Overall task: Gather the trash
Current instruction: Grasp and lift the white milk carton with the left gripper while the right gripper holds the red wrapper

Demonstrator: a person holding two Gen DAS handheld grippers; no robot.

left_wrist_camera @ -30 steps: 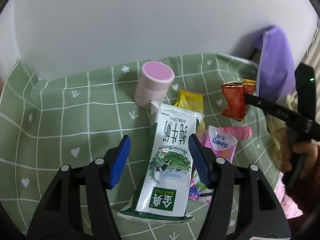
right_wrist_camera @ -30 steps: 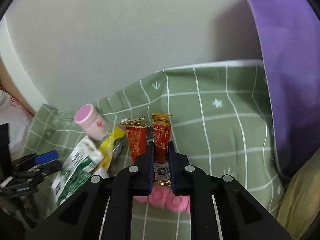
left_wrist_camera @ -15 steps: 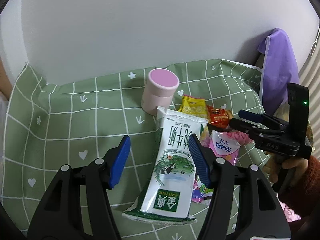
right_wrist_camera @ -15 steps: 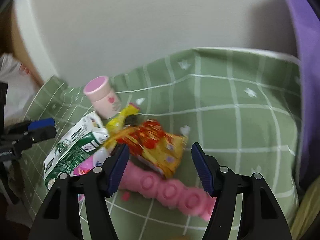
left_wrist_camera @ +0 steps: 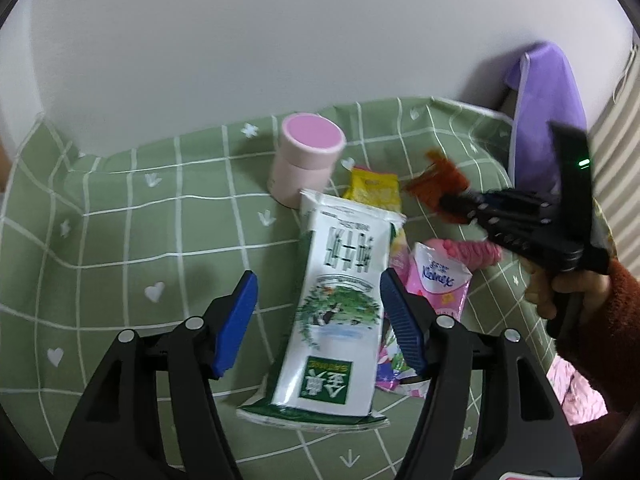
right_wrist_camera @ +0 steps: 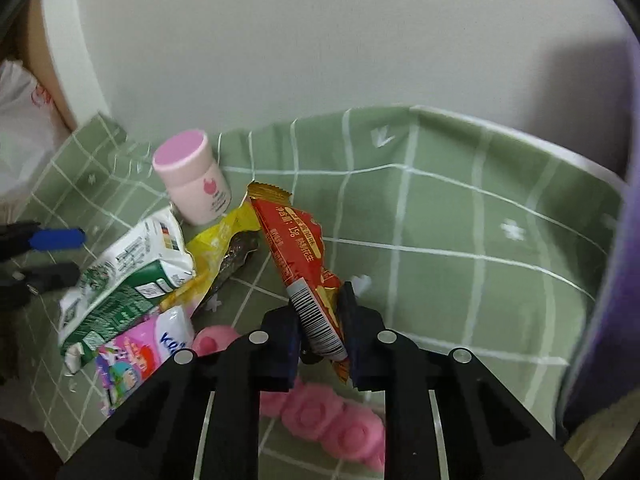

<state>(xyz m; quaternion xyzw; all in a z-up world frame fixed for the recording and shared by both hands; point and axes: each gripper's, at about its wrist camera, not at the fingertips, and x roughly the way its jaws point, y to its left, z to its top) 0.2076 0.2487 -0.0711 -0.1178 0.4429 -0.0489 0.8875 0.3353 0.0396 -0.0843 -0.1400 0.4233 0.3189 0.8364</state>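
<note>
Glossy foil wrapper, matt woven tablecloth

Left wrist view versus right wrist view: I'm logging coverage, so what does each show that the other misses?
Only the left wrist view shows the person's hand and the heart prints on the green cloth. Only the right wrist view shows the red wrapper's barcode and a white plastic bag. Both show the pink jar, milk carton, Kleenex pack and yellow wrapper.
</note>
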